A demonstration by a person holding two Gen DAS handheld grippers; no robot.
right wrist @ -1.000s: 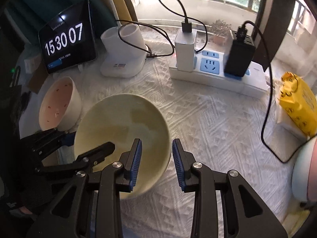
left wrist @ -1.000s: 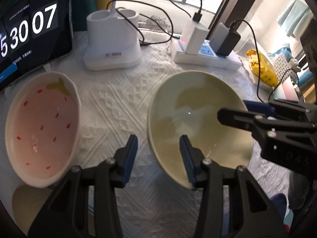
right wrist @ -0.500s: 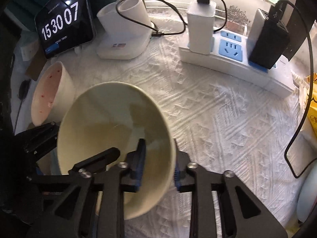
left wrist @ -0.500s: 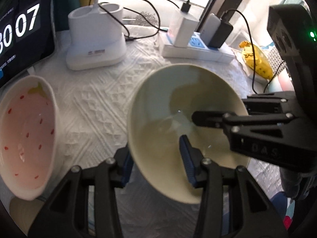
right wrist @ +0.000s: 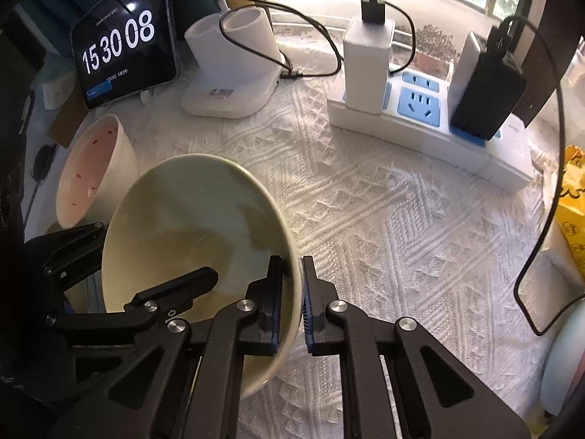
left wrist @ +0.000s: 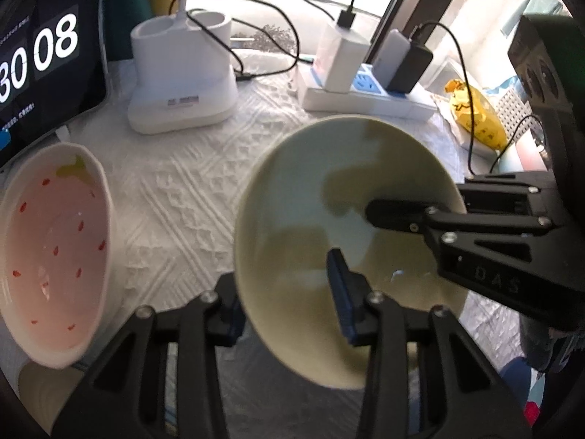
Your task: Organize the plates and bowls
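A pale green bowl (left wrist: 299,219) (right wrist: 190,219) hangs tilted over the white tablecloth. My right gripper (right wrist: 292,292) is shut on its right rim, one pad inside and one outside; the left wrist view shows it (left wrist: 453,203) reaching in from the right. My left gripper (left wrist: 281,278) straddles the bowl's left rim with its jaws closing. One finger is inside the bowl, the other outside, with a gap still between pads and wall. A white bowl with a pink, red-speckled inside (left wrist: 55,248) (right wrist: 91,168) stands to the left.
At the back stand a tablet clock (right wrist: 124,51), a white holder (right wrist: 230,73) and a power strip (right wrist: 420,120) with chargers and trailing cables. A yellow packet (right wrist: 574,201) and a pale dish edge (right wrist: 563,358) lie at the right. A cream plate (left wrist: 40,384) shows under the pink bowl.
The right gripper went from open beside the green bowl to shut on its rim. The left gripper moved over the opposite rim. The bowl now sits tilted and nearer both cameras.
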